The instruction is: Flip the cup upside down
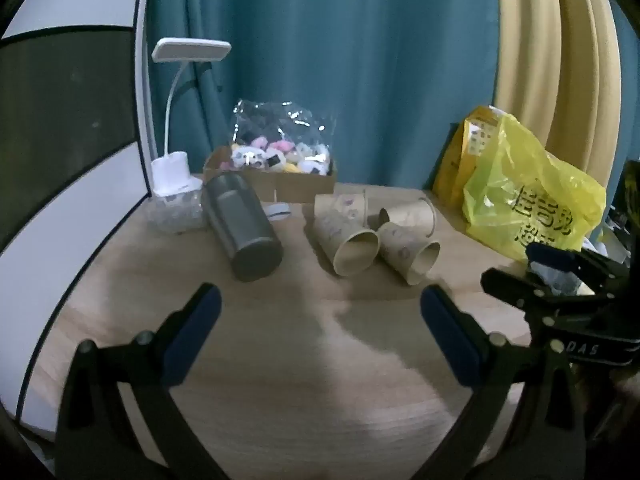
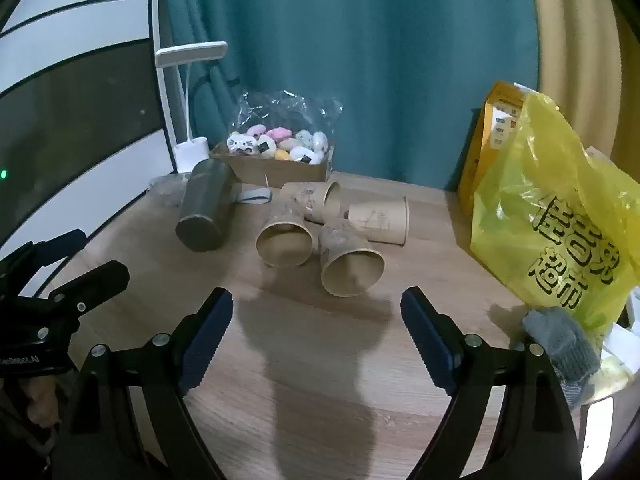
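Observation:
Several brown paper cups lie on their sides in a cluster on the wooden table [image 1: 280,360]. In the left wrist view one cup [image 1: 348,242] and a second [image 1: 408,250] have their mouths facing me, with others [image 1: 412,214] behind. In the right wrist view the nearest cup [image 2: 348,262] lies just beyond my fingers, beside another [image 2: 285,236]. My left gripper [image 1: 320,332] is open and empty, short of the cups. My right gripper [image 2: 316,334] is open and empty, close in front of the nearest cup.
A grey metal flask [image 1: 242,226] lies on its side left of the cups. Behind stand a cardboard box of small toys [image 1: 276,168] and a white desk lamp [image 1: 176,168]. A yellow plastic bag [image 2: 560,224] fills the right side. Curtains hang behind.

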{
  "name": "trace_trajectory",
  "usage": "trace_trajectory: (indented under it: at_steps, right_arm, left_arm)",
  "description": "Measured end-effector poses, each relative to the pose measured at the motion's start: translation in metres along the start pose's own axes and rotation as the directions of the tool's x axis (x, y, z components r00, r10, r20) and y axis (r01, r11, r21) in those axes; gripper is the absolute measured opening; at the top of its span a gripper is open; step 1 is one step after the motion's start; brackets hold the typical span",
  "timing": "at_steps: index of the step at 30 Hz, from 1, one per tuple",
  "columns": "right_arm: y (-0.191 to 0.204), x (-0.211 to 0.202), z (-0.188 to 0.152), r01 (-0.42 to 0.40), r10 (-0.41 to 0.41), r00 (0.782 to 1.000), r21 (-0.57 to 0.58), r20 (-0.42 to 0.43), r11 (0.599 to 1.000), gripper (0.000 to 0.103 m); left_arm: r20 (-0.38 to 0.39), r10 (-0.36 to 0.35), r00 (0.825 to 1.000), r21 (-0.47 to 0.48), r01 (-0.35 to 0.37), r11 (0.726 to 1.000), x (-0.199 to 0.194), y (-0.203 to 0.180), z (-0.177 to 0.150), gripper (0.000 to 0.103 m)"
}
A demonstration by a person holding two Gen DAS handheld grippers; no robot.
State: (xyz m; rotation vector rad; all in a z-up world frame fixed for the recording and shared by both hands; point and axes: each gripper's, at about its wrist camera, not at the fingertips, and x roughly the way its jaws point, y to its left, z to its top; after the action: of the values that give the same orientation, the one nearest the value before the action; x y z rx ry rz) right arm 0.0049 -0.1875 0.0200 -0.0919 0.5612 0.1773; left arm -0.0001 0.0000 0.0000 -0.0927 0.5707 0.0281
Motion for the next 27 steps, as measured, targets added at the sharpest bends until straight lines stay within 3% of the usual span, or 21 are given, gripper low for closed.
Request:
trace_trajectory:
  at_steps: [11,27]
  right_arm:
    - [0.004,-0.004,0.002,0.029,-0.029,0.998,-0.001,0.053,1.000,0.088]
    - [0.001,-0.004,0.002,0.037,-0.037,0.998,0.001,0.053,0.999,0.088]
  left_arm:
    - [-0.013,-0.014,1.000,-0.005,0.014,1.000,0.004,0.011,0.022,0.101]
    - [0.024,-0.017,1.000,0.004,0.017,1.000,0.000,0.004,0.009,0.101]
